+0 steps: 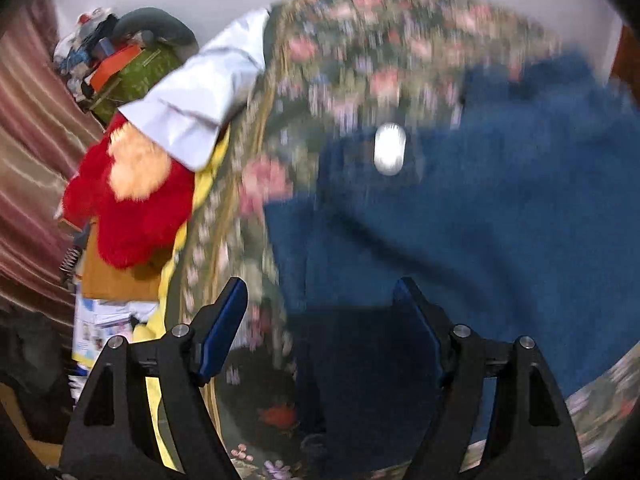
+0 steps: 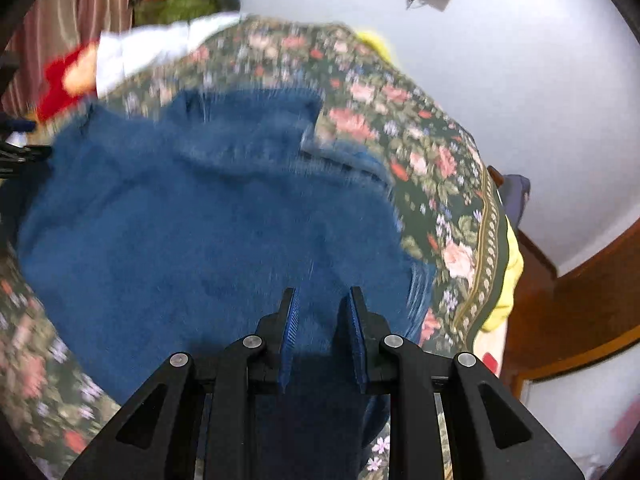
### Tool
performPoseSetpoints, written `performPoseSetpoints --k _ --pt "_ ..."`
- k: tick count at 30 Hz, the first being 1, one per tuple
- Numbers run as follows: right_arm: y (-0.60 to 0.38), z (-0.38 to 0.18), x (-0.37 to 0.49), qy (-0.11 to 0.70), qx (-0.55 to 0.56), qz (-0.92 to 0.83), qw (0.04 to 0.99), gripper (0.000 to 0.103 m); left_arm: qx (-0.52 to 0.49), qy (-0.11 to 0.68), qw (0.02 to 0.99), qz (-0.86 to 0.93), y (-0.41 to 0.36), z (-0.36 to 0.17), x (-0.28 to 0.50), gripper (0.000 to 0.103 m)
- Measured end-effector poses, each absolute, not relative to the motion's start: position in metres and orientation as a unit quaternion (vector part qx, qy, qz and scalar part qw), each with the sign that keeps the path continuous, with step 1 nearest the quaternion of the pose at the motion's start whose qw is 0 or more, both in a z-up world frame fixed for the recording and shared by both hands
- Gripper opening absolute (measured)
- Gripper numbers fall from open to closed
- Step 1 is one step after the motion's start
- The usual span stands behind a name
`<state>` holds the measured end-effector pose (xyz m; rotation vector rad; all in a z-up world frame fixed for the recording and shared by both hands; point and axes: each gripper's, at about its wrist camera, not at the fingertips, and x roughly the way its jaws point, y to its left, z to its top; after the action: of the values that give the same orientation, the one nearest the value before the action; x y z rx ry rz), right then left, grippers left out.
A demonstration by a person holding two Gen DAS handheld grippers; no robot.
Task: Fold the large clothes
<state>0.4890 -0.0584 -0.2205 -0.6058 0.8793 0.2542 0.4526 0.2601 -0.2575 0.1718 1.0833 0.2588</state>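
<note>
A large blue fuzzy garment [image 1: 460, 220] lies spread on a bed with a dark floral bedspread [image 1: 340, 60]. It carries a small white tag [image 1: 389, 149]. My left gripper [image 1: 320, 296] is open wide, just above the garment's near left part, holding nothing. In the right wrist view the same garment [image 2: 200, 208] fills the middle. My right gripper [image 2: 322, 300] has its jaws close together with a fold of the blue fabric between them at the garment's near edge. Both views are motion-blurred.
A red and cream plush toy [image 1: 132, 192], a white cloth [image 1: 192, 96] and a cluttered pile of boxes [image 1: 124, 64] sit by the bed's far left side. A striped curtain [image 1: 24, 152] hangs left. A white wall [image 2: 500, 80] and wooden furniture [image 2: 580, 312] are to the right.
</note>
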Motion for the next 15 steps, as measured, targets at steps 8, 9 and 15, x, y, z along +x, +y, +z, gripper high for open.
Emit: performPoseSetpoints --k 8,9,15 --pt "-0.066 -0.235 0.478 0.375 -0.354 0.022 0.856 0.07 0.065 0.482 0.864 0.131 0.281 -0.267 0.422 0.1" --pt "-0.07 -0.233 0.478 0.377 -0.348 0.024 0.858 0.074 0.056 0.483 0.863 0.134 0.285 -0.267 0.418 0.1" --pt "-0.118 -0.209 0.469 0.427 -0.224 0.067 0.873 0.076 0.025 0.471 0.871 0.141 0.297 -0.249 0.386 0.1"
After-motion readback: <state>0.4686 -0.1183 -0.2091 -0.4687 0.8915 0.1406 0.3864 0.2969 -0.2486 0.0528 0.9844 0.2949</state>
